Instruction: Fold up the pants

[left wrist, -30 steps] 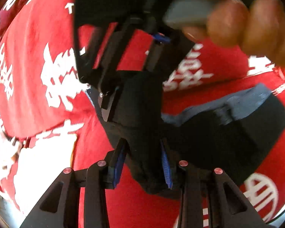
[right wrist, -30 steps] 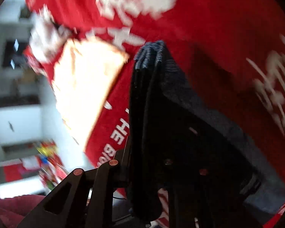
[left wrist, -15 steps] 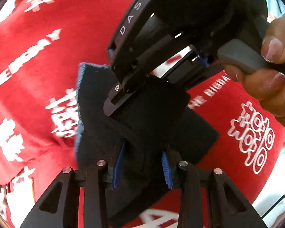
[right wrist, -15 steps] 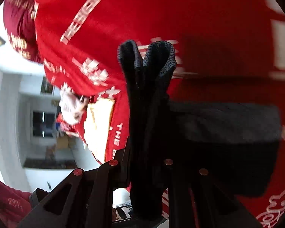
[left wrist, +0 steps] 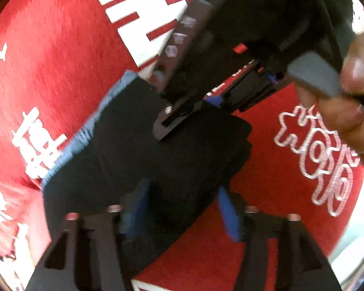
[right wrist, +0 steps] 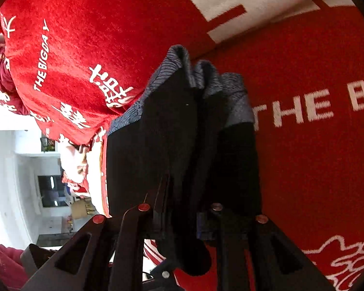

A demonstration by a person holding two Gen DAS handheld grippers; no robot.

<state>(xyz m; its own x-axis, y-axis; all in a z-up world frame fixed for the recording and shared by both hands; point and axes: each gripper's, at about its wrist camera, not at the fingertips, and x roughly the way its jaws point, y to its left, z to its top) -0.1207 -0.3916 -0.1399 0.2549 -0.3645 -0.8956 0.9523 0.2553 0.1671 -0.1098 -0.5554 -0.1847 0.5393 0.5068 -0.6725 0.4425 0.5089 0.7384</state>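
The dark pants (left wrist: pixel 138 150) with a blue-grey waistband lie folded into a small bundle on the red blanket (left wrist: pixel 60 60). My left gripper (left wrist: pixel 182 208) is open, its blue pads spread to either side of the bundle's near end. My right gripper (right wrist: pixel 182 218) is shut on a bunched fold of the pants (right wrist: pixel 196 131), which stands up between its fingers. The right gripper also shows in the left wrist view (left wrist: pixel 206 106), coming down onto the far edge of the bundle, held by a hand.
The red blanket (right wrist: pixel 315 169) with white lettering covers the whole surface. Its edge, with a white room and shelves beyond, shows at the left of the right wrist view (right wrist: pixel 24 169). The holder's fingers (left wrist: pixel 351 101) are at the upper right.
My left gripper has let go: its pads spread apart around the cloth. The pants bundle has come lower onto the blanket. The right gripper stays clamped on its fold.
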